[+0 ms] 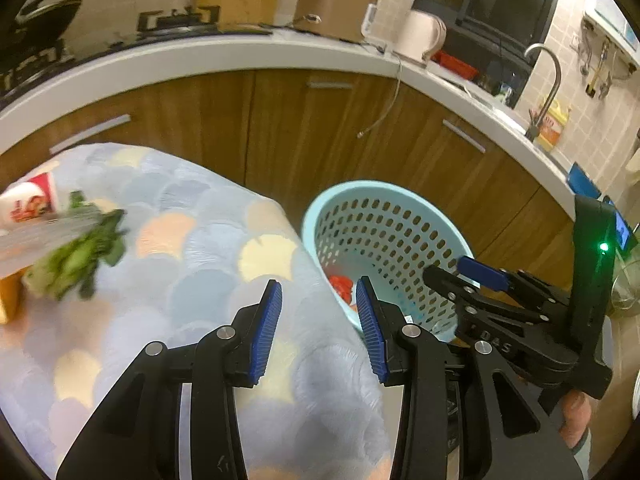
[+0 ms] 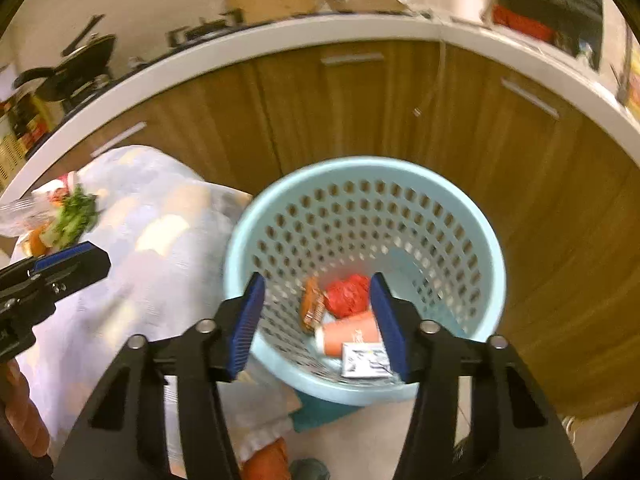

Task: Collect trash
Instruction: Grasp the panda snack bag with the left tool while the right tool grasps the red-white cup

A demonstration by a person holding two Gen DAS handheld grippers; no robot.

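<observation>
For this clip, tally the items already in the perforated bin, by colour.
Inside the light blue perforated plastic bin, right wrist view:
Red: 1, crumpled red plastic wrapper
Orange: 2, orange paper cup on its side; orange-brown snack packet
White: 1, white printed carton
Total: 4 visible; anything beneath is hidden.

Black linkage grippers (image 1: 318, 320), ribbed blue pads (image 1: 266, 332), silver pivot screws, "DAS" marking.

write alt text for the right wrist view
The open right tool hangs over a light blue perforated bin holding an orange cup, red crumpled wrapper and other litter. Left, leafy scraps lie on a pastel cloth.
</observation>
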